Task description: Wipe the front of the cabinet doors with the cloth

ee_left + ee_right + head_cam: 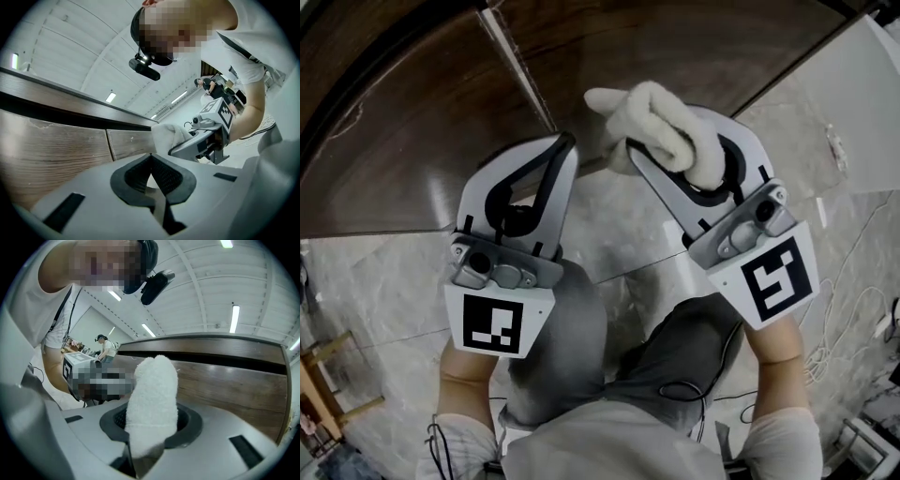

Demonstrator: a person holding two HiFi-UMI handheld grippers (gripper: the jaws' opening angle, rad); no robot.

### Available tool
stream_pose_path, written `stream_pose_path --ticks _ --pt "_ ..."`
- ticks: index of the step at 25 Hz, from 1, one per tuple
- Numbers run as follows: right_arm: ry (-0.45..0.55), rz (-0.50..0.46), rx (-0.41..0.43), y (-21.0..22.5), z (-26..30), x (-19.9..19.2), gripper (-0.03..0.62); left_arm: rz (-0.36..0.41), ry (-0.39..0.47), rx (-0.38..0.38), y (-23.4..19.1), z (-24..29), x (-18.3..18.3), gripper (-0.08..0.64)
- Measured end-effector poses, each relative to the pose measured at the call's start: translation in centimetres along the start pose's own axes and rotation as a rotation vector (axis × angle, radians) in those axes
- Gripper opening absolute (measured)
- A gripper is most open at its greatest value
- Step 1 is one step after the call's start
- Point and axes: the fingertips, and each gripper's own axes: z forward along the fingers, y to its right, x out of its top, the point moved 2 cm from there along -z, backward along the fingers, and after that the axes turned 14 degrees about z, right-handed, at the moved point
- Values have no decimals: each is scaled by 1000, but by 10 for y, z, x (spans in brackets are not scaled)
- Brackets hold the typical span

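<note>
The dark wood cabinet doors (609,47) fill the top of the head view, with a pale seam (520,66) between two of them. My right gripper (675,150) is shut on a white fluffy cloth (656,127), which sticks out past the jaws and lies close against the lower part of the door. In the right gripper view the cloth (152,399) stands between the jaws in front of the door (229,385). My left gripper (567,142) is shut and holds nothing. It points at the door (51,150) just left of the cloth (166,136).
The floor (384,281) is grey marble. White cables (853,309) trail at the right, and a wooden stool (323,375) stands at the lower left. The holder's grey-trousered knees (572,328) are below the grippers. Another person (107,347) is far off in the room.
</note>
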Motion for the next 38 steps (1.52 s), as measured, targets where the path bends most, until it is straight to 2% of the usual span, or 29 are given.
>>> stream_pose_path --ticks 7,18,28,38 --pt "-5 -17 39 2 14 34 138 -11 4 40 -20 1 14 18" --pt "12 -81 74 -2 53 56 138 -14 -22 79 -26 -9 5 18" --pt "3 -108 30 13 54 50 138 -33 -13 69 -19 -10 0 18" --pt "-32 -127 -61 65 18 38 138 -32 7 50 3 8 11 18"
